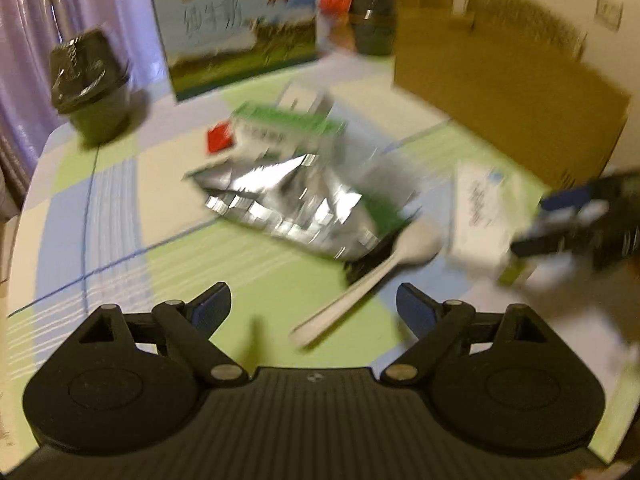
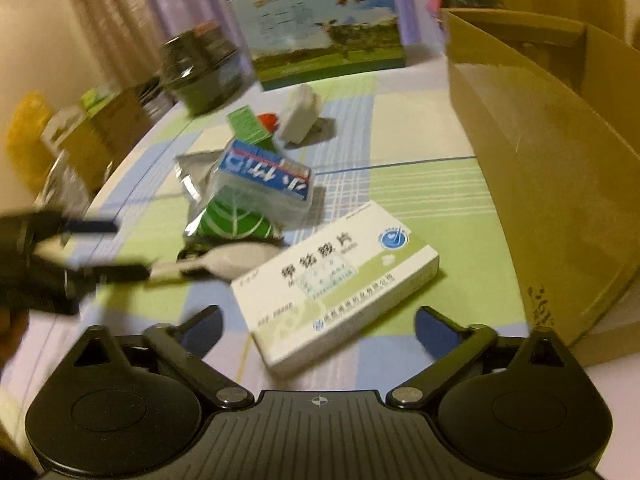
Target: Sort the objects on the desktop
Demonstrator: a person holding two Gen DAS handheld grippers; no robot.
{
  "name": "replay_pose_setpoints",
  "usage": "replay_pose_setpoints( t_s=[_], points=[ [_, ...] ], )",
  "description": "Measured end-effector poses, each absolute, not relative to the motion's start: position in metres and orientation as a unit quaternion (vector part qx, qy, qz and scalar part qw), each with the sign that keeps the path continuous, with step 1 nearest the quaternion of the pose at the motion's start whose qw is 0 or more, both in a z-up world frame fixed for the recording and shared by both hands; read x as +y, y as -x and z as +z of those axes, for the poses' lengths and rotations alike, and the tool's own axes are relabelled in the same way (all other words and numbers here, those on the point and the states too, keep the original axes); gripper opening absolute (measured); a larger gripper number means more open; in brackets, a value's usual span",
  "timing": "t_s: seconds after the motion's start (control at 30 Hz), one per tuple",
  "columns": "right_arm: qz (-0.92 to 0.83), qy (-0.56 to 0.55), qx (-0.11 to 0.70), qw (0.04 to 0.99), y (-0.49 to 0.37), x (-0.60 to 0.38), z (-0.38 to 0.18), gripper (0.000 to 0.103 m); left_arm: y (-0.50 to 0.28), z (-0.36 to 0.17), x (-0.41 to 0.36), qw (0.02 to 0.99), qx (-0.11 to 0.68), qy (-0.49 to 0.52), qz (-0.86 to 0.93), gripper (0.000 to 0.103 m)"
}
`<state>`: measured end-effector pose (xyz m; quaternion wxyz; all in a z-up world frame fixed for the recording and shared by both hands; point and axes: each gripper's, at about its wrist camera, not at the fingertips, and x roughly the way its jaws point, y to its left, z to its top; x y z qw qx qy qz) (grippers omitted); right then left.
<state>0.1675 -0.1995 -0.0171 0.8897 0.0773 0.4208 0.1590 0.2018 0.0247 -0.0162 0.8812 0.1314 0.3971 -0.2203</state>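
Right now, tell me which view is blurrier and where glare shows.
Left wrist view: heavy motion blur throughout, with the crumpled silver foil pouch throwing bright glare and the white plastic spoon smeared. Right wrist view: sharper, so the white and green medicine box is legible, though the left gripper at its edge is streaked.

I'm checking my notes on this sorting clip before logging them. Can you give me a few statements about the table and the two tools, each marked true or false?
1. Both tools are open and hold nothing. True: the left tool and the right tool show wide gaps.
2. The white spoon lies in the cardboard box. False: it lies on the tablecloth beside the foil pouch.
3. The medicine box lies flat just ahead of the right tool. True.
4. The milk carton lies on its side. False: it stands upright at the far edge.
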Motion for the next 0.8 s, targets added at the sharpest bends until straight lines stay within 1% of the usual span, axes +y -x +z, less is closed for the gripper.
replay_pose_setpoints(
  t_s=[0.1, 0.3, 0.37, 0.67, 0.7, 0.77, 0.8],
  points=[
    [0.129, -0.093, 0.414, 0.896, -0.177, -0.19, -0.017, 0.101, -0.204, -0.021, 0.026, 0.874, 0.408, -0.127, -0.231, 0.087],
    [0.054, -0.089, 0.417, 0.903, -0.199, -0.177, -0.033, 0.101, -0.2, -0.024, 0.012, 0.869, 0.397, -0.158, -0.248, 0.087],
    [0.055, -0.093, 0.421, 0.901, -0.202, -0.181, -0.034, 0.101, -0.198, -0.025, 0.008, 0.866, 0.395, -0.17, -0.256, 0.087],
    [0.129, -0.014, 0.455, 0.881, -0.181, -0.197, -0.028, 0.1, -0.197, -0.026, -0.004, 0.858, 0.389, -0.186, -0.278, 0.087],
    [0.133, -0.001, 0.457, 0.88, -0.177, -0.197, -0.026, 0.099, -0.198, -0.027, -0.006, 0.857, 0.39, -0.186, -0.28, 0.087],
    [0.141, 0.036, 0.453, 0.879, -0.167, -0.197, -0.022, 0.091, -0.198, -0.028, -0.009, 0.856, 0.39, -0.189, -0.282, 0.087],
    [0.142, 0.057, 0.455, 0.877, -0.161, -0.196, -0.023, 0.079, -0.198, -0.028, -0.011, 0.855, 0.391, -0.189, -0.283, 0.086]
  ],
)
